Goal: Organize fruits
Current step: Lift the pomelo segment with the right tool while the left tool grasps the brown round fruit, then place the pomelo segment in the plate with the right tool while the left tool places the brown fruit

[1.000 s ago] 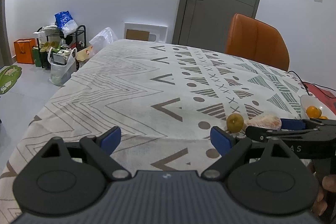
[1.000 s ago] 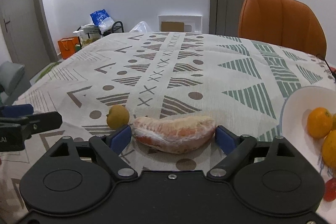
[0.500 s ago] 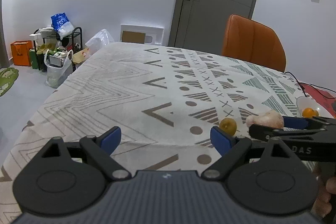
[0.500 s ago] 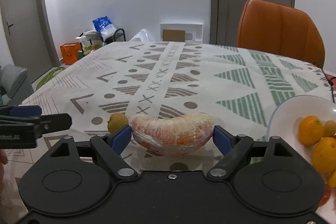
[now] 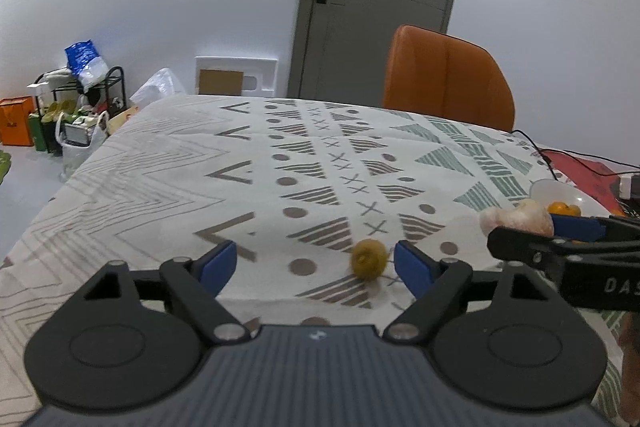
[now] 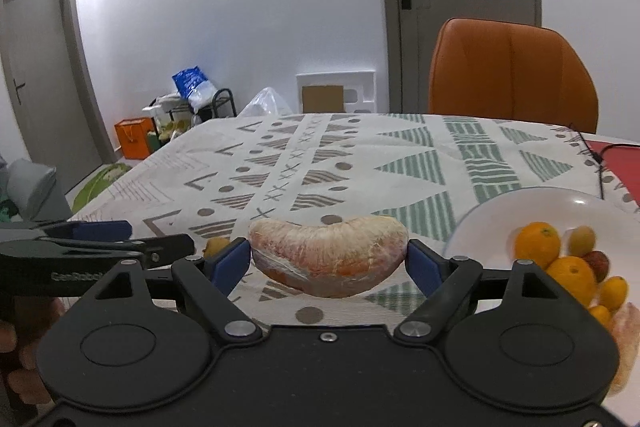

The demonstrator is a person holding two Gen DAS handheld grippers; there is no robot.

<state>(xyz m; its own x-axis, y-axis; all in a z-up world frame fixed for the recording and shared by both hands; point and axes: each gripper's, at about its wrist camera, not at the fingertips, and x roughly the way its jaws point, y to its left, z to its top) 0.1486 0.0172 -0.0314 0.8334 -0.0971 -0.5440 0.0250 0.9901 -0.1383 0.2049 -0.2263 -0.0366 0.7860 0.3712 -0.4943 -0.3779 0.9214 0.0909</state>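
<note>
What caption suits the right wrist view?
Right gripper grips a wrapped pomelo wedge beside a white fruit bowl.

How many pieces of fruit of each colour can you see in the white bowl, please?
Orange fruit: 5
Yellow-green fruit: 1
Red fruit: 1
Total: 7 in the bowl; more may be hidden behind the claw.
</note>
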